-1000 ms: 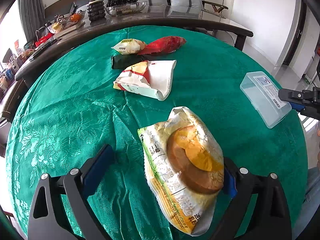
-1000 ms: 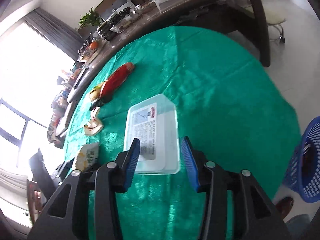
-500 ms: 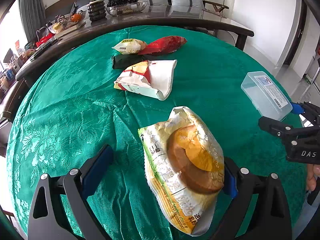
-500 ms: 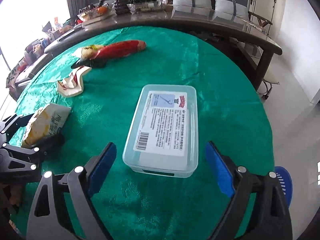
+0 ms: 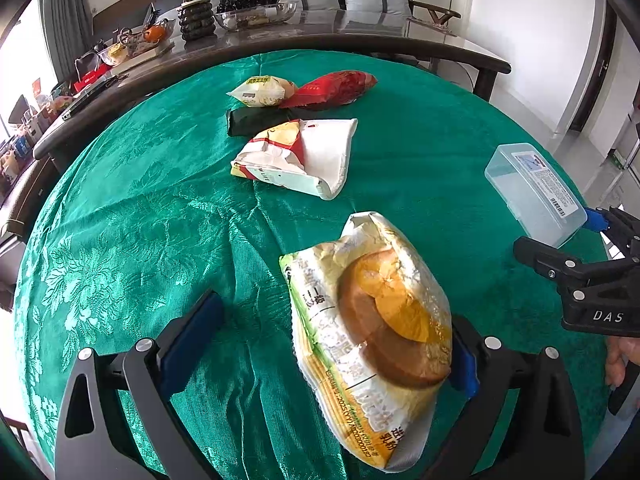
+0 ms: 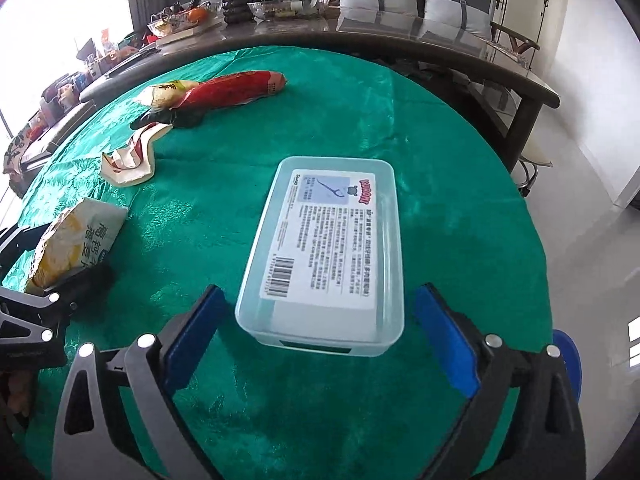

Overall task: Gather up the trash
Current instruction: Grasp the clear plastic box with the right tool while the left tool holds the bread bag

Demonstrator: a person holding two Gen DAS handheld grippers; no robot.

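Note:
A yellow and white bread wrapper [image 5: 372, 320] lies on the green tablecloth between the fingers of my left gripper [image 5: 320, 336], which is open around it; the wrapper leans against the right finger. It also shows in the right wrist view [image 6: 76, 240]. A clear plastic box with a printed label [image 6: 328, 248] lies flat between the fingers of my right gripper [image 6: 320, 340], which is open wide around its near end. The box also shows in the left wrist view [image 5: 532, 192], with the right gripper [image 5: 592, 280] beside it.
More trash lies farther back: a white and red wrapper [image 5: 300, 160], a black packet [image 5: 252, 120], a red bag [image 5: 332, 88] and a small yellow packet [image 5: 262, 90]. A dark sideboard [image 5: 320, 36] with bowls and a plant stands behind. A blue basket [image 6: 568, 356] sits on the floor at right.
My right gripper has opened wide and turned to face the box lengthwise, coming closer to its near end. The left gripper and the bread wrapper have hardly moved.

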